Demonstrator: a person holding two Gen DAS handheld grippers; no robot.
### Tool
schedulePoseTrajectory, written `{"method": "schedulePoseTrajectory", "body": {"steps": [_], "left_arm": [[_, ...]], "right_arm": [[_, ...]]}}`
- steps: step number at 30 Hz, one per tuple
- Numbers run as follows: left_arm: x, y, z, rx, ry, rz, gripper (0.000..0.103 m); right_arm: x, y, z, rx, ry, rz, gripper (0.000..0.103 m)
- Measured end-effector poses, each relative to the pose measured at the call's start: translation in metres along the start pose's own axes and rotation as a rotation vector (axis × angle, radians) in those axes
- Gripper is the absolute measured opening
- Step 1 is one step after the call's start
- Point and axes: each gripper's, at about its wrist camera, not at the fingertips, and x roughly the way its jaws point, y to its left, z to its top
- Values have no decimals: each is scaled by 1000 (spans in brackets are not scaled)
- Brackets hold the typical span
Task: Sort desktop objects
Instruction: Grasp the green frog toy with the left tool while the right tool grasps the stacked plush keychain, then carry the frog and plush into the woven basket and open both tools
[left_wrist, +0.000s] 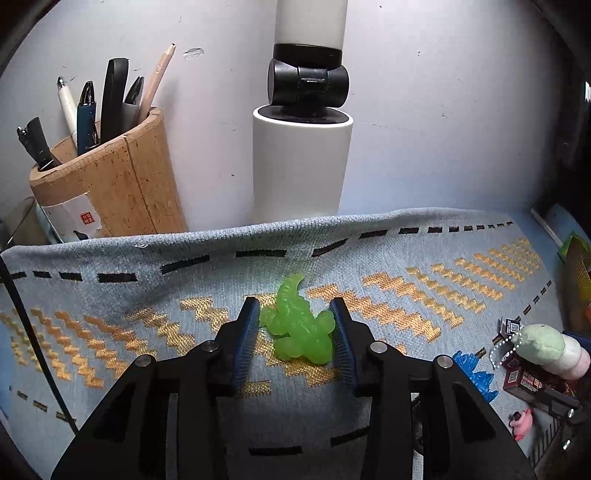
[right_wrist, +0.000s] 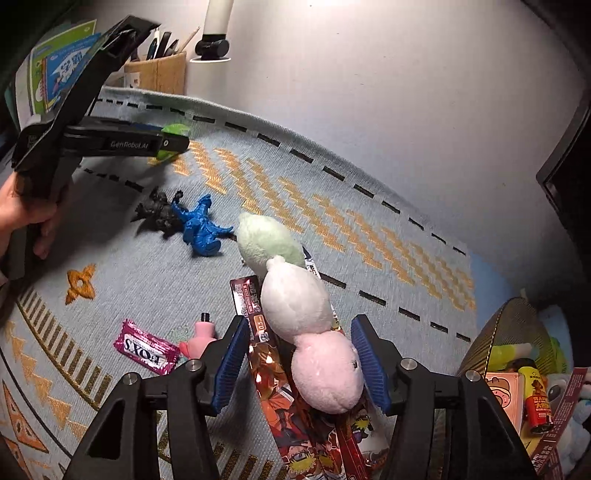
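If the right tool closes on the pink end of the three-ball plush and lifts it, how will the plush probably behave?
The three-ball plush looks soft, so the pink ball would probably squash between the right tool. Its narrow joints suggest the white and green balls would droop. It looks light, yet it lies on card packets, which could shift.

The side of the left gripper (right_wrist: 173, 142) carries the brand "GenRobot.AI" in pale letters. Below it on the mat (right_wrist: 332, 229), the magenta candy wrapper (right_wrist: 146, 347) reads "FOX'S", printed upside down in this view. Right of the wrapper, the card pack (right_wrist: 258, 332) shows "05" on its dark band. Remaining print on the pack, books and cans is illegible.
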Motion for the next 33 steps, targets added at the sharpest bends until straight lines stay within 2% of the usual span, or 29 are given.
{"method": "schedulePoseTrajectory", "body": {"steps": [4, 7, 13, 15, 19, 23, 30, 33], "left_arm": [[-12, 2, -2, -20, 16, -71, 36], [-34, 6, -5, -19, 16, -107, 36], [-83, 5, -9, 9, -21, -123, 36], [-94, -13, -4, 30, -34, -132, 36], [-121, -39, 2, 71, -64, -178, 36], [-137, -82, 11, 115, -92, -249, 36], [-143, -179, 30, 183, -117, -402, 36], [-138, -220, 41, 220, -112, -456, 36]], "right_arm": [[-18, -20, -1, 136, -39, 95, 35], [-42, -23, -3, 175, -99, 117, 35], [-99, -32, -20, 311, -210, 238, 35], [-115, -35, -29, 342, -229, 256, 35], [-148, -40, -46, 373, -274, 233, 35], [-180, -62, -59, 397, -314, 166, 35], [-231, -136, -92, 534, -388, 14, 35], [-241, -167, -107, 608, -395, -4, 35]]}}
